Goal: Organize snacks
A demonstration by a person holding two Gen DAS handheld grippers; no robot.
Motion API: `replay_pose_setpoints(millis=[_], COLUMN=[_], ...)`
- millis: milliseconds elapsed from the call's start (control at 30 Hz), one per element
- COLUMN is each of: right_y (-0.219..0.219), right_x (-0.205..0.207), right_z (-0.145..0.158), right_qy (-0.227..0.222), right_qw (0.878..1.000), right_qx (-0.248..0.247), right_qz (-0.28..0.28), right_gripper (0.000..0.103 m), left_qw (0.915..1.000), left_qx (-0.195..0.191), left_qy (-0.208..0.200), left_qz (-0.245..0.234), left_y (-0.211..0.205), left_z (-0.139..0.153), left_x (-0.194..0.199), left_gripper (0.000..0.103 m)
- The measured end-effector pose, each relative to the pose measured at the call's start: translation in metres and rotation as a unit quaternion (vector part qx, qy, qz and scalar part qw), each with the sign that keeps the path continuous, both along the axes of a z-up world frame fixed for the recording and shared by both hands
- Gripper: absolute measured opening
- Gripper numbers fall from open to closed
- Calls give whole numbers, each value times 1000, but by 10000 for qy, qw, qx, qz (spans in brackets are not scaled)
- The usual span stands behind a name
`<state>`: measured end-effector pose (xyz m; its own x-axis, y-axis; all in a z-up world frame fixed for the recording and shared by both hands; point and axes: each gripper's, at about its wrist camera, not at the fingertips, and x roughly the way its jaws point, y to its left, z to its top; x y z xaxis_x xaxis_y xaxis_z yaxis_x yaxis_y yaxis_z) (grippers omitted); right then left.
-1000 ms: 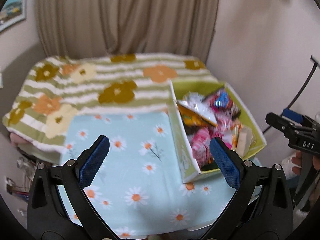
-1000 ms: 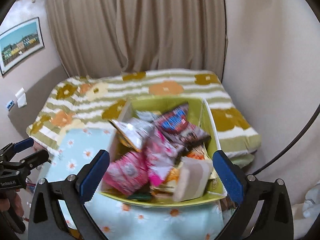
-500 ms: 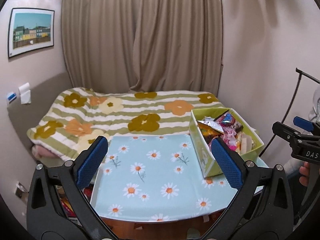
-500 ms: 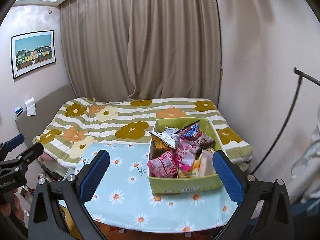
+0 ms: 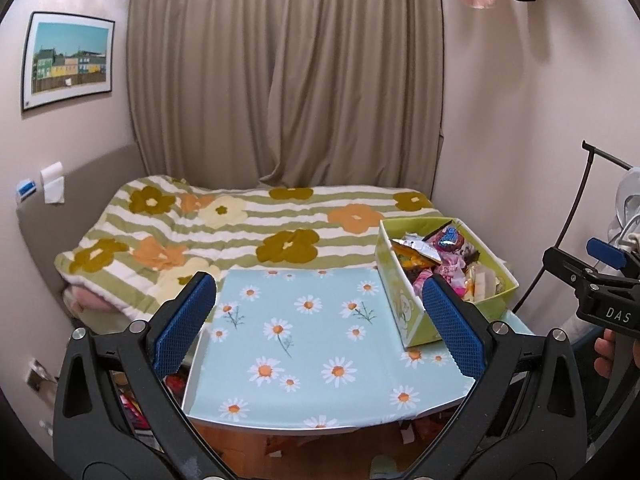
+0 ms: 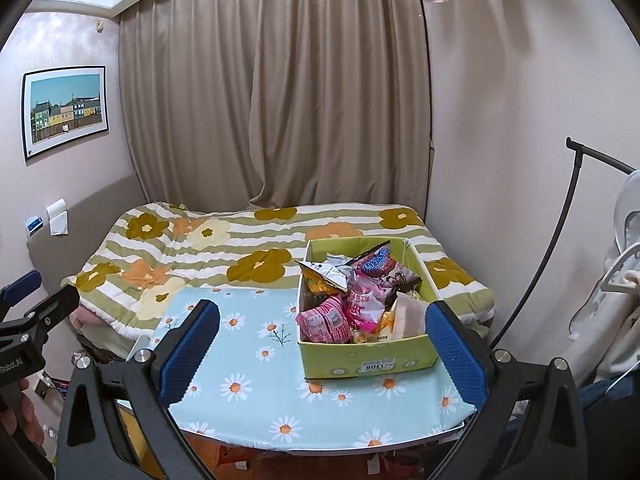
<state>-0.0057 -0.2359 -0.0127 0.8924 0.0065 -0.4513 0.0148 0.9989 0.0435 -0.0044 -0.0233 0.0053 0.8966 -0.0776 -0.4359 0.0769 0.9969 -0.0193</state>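
Observation:
A green cardboard box (image 6: 366, 362) (image 5: 404, 312) stands on the right part of a small table with a light blue daisy cloth (image 5: 304, 344) (image 6: 256, 364). It is heaped with snack packets: pink ones (image 6: 324, 322), a silver and orange bag (image 6: 326, 276) and a dark chocolate bag (image 6: 384, 266). My left gripper (image 5: 316, 330) is open and empty, back from the table's near edge. My right gripper (image 6: 322, 346) is open and empty too, in front of the box and well short of it. Each gripper shows at the edge of the other's view.
A bed with a striped flower blanket (image 5: 240, 232) lies behind the table. Beige curtains (image 6: 280, 100) hang at the back. A dark curved rack pole (image 6: 556, 240) with white clothes stands at the right. Loose wrappers lie on the floor (image 5: 132, 412) under the table.
Both grippers have pulled back and up from close over the box and table. The whole table, the bed and the curtains have come into view. Both stay open and empty.

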Motion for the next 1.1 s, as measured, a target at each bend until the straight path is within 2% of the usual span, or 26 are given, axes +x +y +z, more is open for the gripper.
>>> replay_pose_setpoints(millis=[1100], right_y=[0], right_x=[6], right_z=[-1], right_qy=[14], right_qw=[10000], right_qx=[9], right_qz=[-57], right_gripper=[102], left_qw=[10000], left_qx=[84], left_qy=[-1], left_qz=[38], left_y=[-3], left_z=[-3], left_x=[6], left_gripper=[103])
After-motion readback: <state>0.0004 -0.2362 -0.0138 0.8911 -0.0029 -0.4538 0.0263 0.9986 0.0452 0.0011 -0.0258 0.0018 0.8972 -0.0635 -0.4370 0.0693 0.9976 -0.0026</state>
